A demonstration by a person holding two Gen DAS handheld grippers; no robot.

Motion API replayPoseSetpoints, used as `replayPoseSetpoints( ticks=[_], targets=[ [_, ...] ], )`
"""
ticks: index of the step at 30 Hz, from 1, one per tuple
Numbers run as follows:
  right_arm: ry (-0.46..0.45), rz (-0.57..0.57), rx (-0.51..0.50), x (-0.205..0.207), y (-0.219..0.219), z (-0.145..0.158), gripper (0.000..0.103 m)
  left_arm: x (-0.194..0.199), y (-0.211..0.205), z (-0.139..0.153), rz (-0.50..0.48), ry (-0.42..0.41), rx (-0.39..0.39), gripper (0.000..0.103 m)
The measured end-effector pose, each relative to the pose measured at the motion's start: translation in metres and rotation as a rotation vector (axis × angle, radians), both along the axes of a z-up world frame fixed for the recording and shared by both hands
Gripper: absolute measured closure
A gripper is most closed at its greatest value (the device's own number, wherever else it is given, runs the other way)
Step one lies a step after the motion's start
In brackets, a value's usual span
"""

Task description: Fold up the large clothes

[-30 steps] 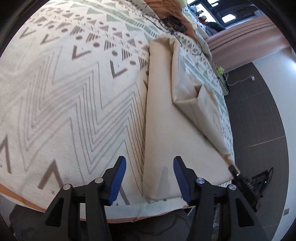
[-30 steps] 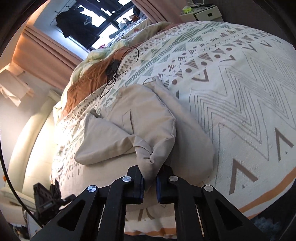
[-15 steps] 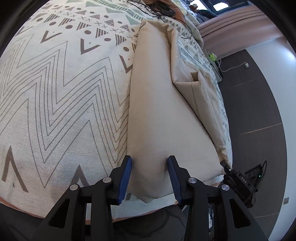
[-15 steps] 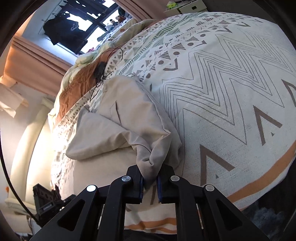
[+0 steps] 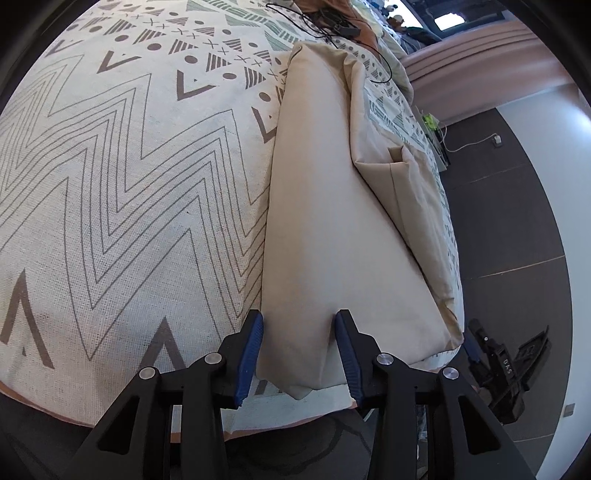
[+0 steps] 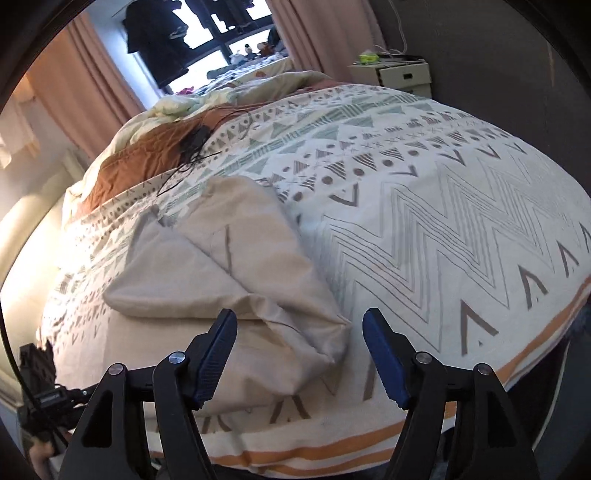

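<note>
With R jaws apart, beige garment [image 6: 258, 273] loose.

A home bedroom: patterned bedspread [image 6: 424, 206] on a bed; curtains [image 6: 85, 85]; nightstand [image 6: 399, 75].

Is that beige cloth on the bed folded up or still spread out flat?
Partly folded. The beige garment lies on the patterned bedspread as a long narrow strip with layers doubled over, one flap lying diagonally across it.

A folded beige garment [image 5: 325, 221] is laid lengthwise on the patterned bedspread [image 5: 129, 177]. Its near end is straddled by the left tool [image 5: 299, 350], blue pads [image 5: 251, 350] flanking the cloth. A black cable [image 5: 332, 26] is seen beyond the garment's far end.
</note>
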State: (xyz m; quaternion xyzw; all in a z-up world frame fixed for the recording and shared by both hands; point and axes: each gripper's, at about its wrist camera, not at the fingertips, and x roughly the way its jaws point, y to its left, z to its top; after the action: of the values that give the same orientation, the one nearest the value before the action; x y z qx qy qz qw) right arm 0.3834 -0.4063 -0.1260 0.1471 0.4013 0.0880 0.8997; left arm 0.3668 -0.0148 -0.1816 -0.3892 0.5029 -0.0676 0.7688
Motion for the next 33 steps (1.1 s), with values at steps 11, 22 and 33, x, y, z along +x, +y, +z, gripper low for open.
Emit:
replayPoseSetpoints(
  ticks=[11, 22, 33],
  targets=[
    [0.006, 0.228, -0.056, 0.017, 0.075, 0.013, 0.032, -0.023, 0.025, 0.005, 0.05, -0.007, -0.022, 0.061],
    [0.065, 0.383, -0.159, 0.036, 0.155, 0.001, 0.032, -0.05, 0.073, -0.004, 0.174, -0.003, -0.078, 0.061],
    [0.05, 0.455, -0.378, 0.046, 0.201, -0.017, 0.032, -0.054, 0.081, -0.007, 0.172, 0.009, -0.083, 0.061]
  ],
)
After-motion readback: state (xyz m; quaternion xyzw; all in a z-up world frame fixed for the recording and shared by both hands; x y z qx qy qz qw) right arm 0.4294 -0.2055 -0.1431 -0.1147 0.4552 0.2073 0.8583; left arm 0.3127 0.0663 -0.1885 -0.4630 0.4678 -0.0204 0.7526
